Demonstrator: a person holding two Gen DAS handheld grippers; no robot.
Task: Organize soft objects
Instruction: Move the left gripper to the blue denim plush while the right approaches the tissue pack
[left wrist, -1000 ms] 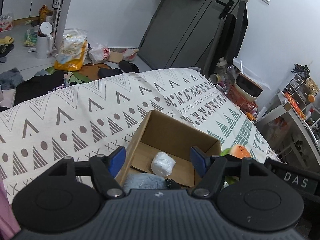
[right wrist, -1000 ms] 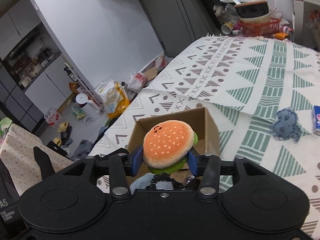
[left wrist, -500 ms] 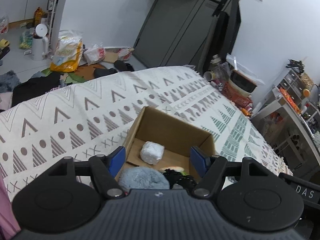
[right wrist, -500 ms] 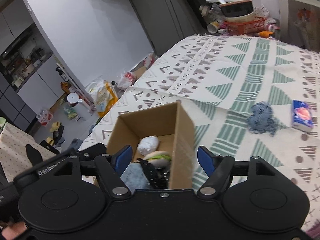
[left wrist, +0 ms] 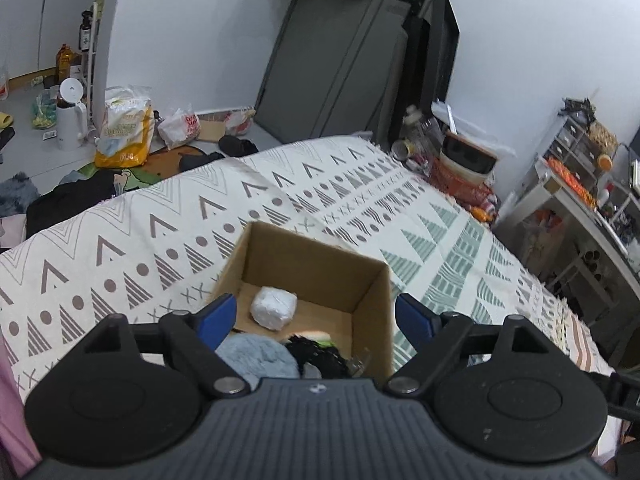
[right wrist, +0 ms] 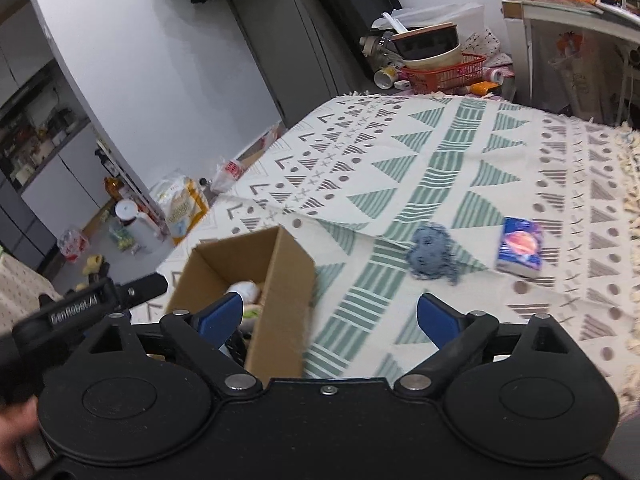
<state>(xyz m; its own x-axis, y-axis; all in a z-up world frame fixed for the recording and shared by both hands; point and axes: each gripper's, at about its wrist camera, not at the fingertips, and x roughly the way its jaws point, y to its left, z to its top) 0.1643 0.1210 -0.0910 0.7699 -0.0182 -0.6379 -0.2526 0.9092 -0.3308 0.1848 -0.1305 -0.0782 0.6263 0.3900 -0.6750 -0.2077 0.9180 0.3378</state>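
Both tongs I am steering stand released, their blue pads spread wide and nothing held. My left gripper (left wrist: 315, 316) hovers at the near side of one open cardboard box (left wrist: 316, 264) that sits on a bed cover (left wrist: 132, 240) printed with triangles and dots. My right gripper (right wrist: 330, 314) hangs just right of the same box (right wrist: 280, 276), over the cover's green stripes.

Inside the box I count four soft things: one white wad (left wrist: 273, 307) on the floor near the far wall, one fluffy light-blue piece (left wrist: 256, 356) at the near left, one black tangle (left wrist: 316, 356) beside it, and a pale, green-edged piece (left wrist: 310, 337) mostly hidden between them.

Two things lie loose on the cover, to the right of the box: one blue-grey crumpled cloth (right wrist: 434, 252), and, further right, one small blue tissue pack (right wrist: 520, 252). They lie near each other without touching.
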